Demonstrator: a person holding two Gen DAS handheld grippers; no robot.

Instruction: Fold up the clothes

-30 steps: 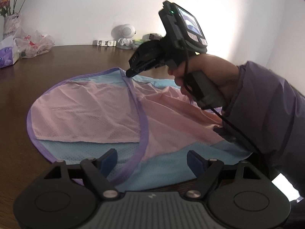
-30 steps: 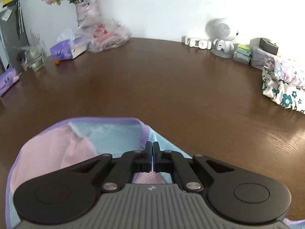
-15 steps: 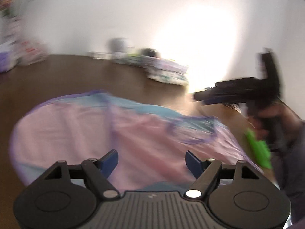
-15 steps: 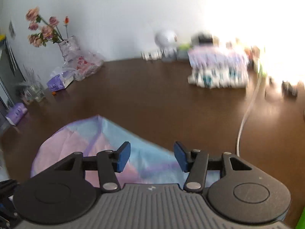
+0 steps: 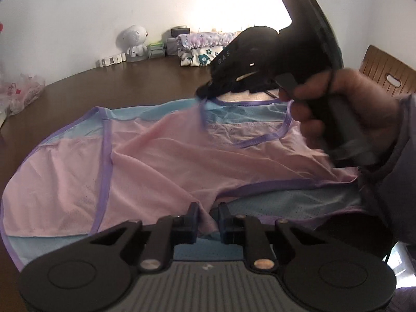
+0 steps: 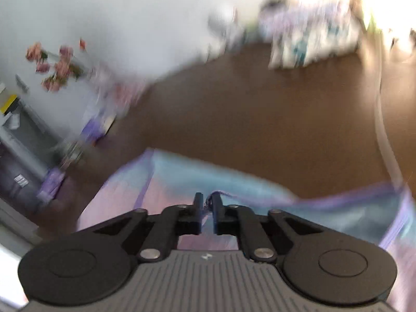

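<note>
Both tools just closed: left tool (image 5: 208,217) pinching garment (image 5: 161,161) hem, right tool (image 6: 207,205) its neckline.

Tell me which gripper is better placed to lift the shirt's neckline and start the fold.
Right. The right gripper has just closed on the purple neckline trim of the shirt, already raised off the table. The left gripper has just been closing on a pinch of pink fabric at the near hem.

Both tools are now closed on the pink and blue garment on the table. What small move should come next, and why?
Probably lift both together and carry the pinched fabric across. The left tool has just closed on pink fabric at the near edge of the garment; the right tool pinches the purple neckline trim, already raised off the table.
</note>
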